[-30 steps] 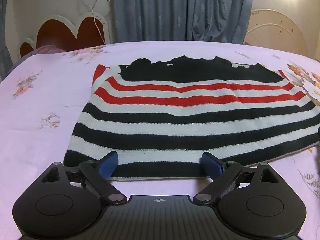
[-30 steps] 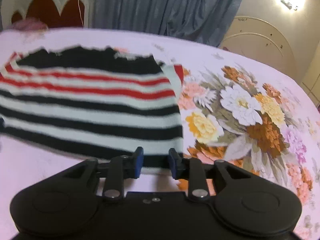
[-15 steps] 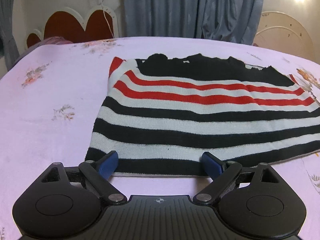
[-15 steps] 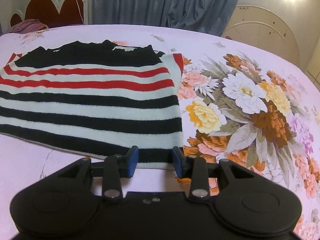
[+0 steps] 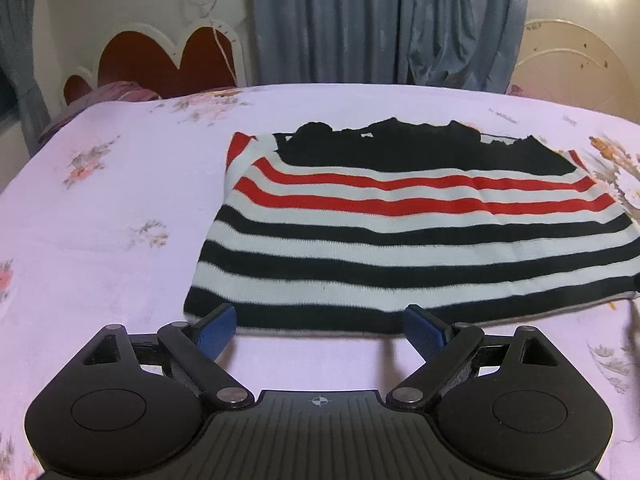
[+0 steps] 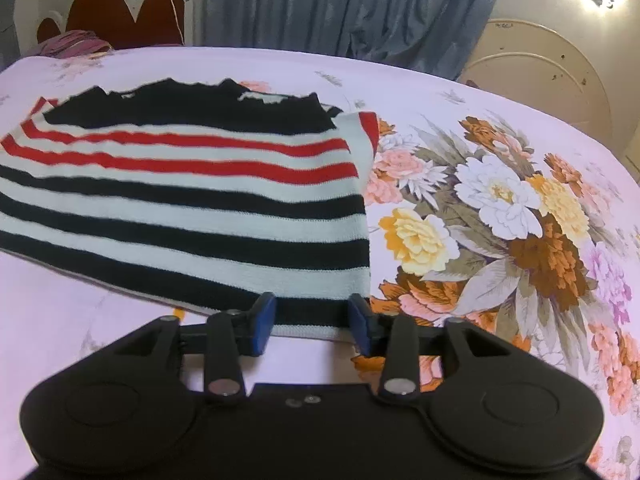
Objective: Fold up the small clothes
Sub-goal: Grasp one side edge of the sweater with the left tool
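Note:
A small knit garment (image 5: 400,236) with black, white and red stripes lies flat on the bed; it also shows in the right wrist view (image 6: 192,208). My left gripper (image 5: 320,326) is wide open just in front of the near hem at the garment's left corner, holding nothing. My right gripper (image 6: 312,322) is open, its blue fingers on either side of the near hem at the garment's right corner. I cannot tell whether they touch the cloth.
The bed has a pale pink sheet (image 5: 100,240) with a large flower print (image 6: 500,220) right of the garment. A red heart-shaped headboard (image 5: 168,60), blue curtains (image 5: 380,20) and a round cream board (image 6: 540,76) stand behind the bed.
My left gripper has shifted left along the hem toward the left corner. My right gripper has opened wider at the right corner of the hem.

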